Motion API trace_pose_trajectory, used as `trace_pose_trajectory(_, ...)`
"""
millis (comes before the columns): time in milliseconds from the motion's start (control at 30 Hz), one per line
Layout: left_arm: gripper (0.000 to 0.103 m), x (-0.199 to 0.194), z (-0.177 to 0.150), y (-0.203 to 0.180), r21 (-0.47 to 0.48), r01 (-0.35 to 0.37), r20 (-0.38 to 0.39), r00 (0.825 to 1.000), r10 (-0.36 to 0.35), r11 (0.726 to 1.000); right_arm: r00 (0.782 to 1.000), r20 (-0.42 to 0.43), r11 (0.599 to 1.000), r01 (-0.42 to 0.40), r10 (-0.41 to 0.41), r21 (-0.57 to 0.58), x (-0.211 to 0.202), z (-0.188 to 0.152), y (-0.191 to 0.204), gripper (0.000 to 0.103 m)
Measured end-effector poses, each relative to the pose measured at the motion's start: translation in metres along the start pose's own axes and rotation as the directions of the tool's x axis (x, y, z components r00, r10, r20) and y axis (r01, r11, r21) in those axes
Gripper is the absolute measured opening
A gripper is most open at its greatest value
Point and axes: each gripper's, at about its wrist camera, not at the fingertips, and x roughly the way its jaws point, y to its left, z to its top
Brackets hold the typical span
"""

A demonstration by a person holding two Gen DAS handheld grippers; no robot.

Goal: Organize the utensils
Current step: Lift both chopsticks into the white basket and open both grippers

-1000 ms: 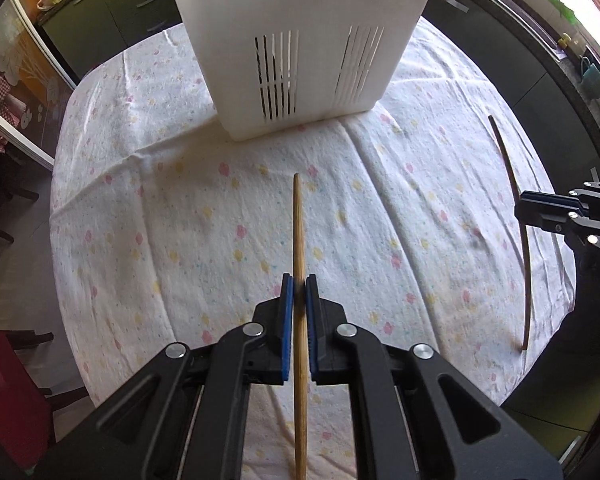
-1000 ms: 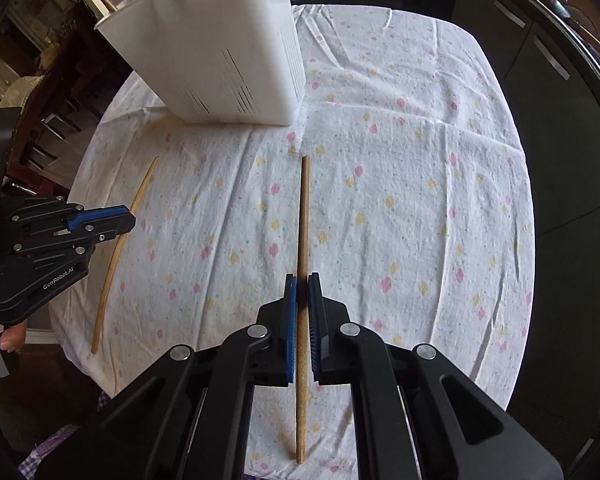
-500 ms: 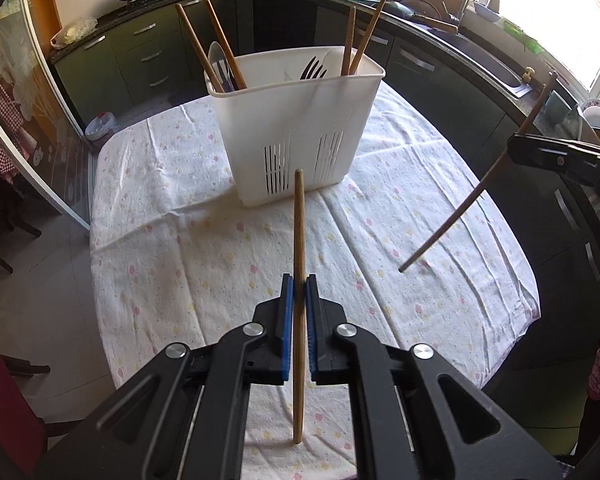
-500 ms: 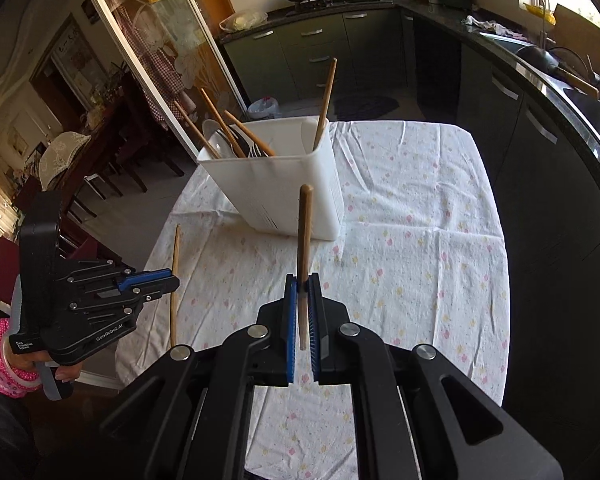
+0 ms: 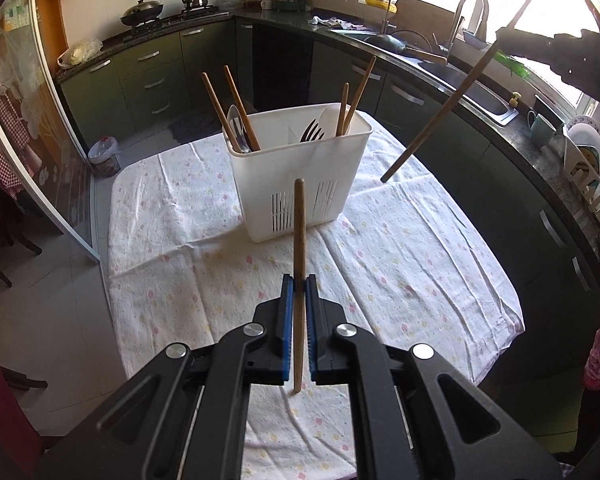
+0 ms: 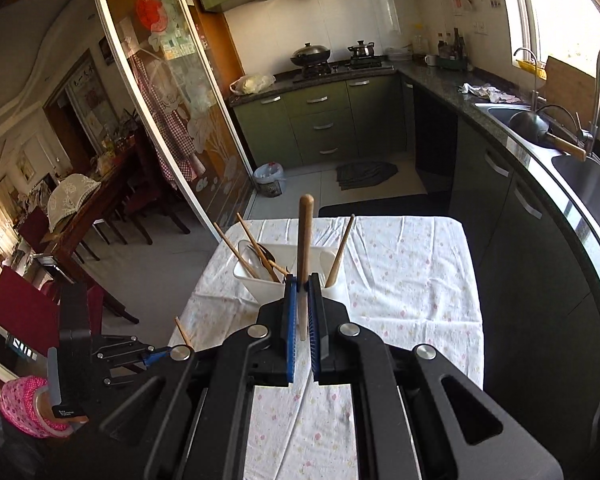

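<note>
My left gripper is shut on a wooden chopstick, lifted above the flowered tablecloth and pointing at the white utensil caddy. My right gripper is shut on a second wooden chopstick, held high over the caddy. In the left wrist view that second chopstick slants down from the right gripper's dark body at the upper right. The caddy holds several chopsticks, a fork and spoons. The left gripper shows low on the left in the right wrist view.
Dark green kitchen cabinets and a counter with a sink run behind and to the right of the table. A glass sliding door stands left. A person's pink sleeve is at the lower left.
Both grippers have risen from the tablecloth, each carrying its chopstick. The right one climbed higher and tilted up, so the caddy's open top and the kitchen came into view.
</note>
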Motion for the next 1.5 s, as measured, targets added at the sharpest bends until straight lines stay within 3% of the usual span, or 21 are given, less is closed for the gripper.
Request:
trace_pose_trajectory(167,0.006,-0.002,0.0,0.002,-0.004,0.004,0.009,1.0,-0.004,1.0,0.996,0.082,0.999,0.02,-0.022,0.025,-0.016,0.034,0.001,0.006)
trace_pose_trajectory(267,0.006,-0.004,0.001,0.003,-0.003,0.006,0.018,1.0,-0.006,1.0,0.994,0.09,0.998,0.057,-0.059,0.028,-0.005,0.05,0.004,0.006)
trace_pose_trajectory(433,0.006,-0.012,0.005,0.002,0.002,0.009,0.038,0.999,-0.009,1.0,0.996,0.006,0.996,0.087,-0.087,0.025,0.049,0.051,0.0,0.006)
trace_pose_trajectory(700,0.006,-0.037,0.019,0.0,0.008,0.009,0.097,0.995,-0.01,1.0,0.985,-0.14,0.994,0.106,-0.105,0.004,0.137,0.01,-0.011,0.007)
trace_pose_trajectory(800,0.006,-0.049,0.025,0.0,0.007,0.01,0.128,0.992,-0.011,1.0,0.988,-0.132,0.996,0.086,-0.08,0.037,0.14,0.003,-0.02,0.028)
trace_pose_trajectory(900,0.006,-0.063,0.035,-0.003,0.01,0.013,0.162,0.987,-0.014,1.0,0.997,-0.063,0.996,0.042,-0.037,0.078,0.118,-0.006,-0.029,0.03)
trace_pose_trajectory(1033,0.006,-0.085,0.055,-0.008,0.019,0.008,0.227,0.974,-0.012,1.0,0.997,0.073,0.991,-0.046,0.037,0.122,0.068,-0.033,-0.038,0.04)
trace_pose_trajectory(1133,0.006,-0.098,0.075,-0.011,0.008,-0.005,0.272,0.962,0.003,1.0,0.986,0.13,0.981,-0.128,0.109,0.149,0.041,-0.064,-0.048,0.04)
trace_pose_trajectory(1333,0.006,-0.113,0.117,-0.013,-0.027,-0.035,0.365,0.93,0.043,0.999,0.963,0.158,0.942,-0.251,0.219,0.222,0.021,-0.14,-0.071,0.04)
trace_pose_trajectory(1500,0.006,-0.099,0.141,-0.015,-0.049,-0.083,0.406,0.909,0.096,0.995,0.95,0.169,0.893,-0.305,0.261,0.332,0.025,-0.19,-0.097,0.043)
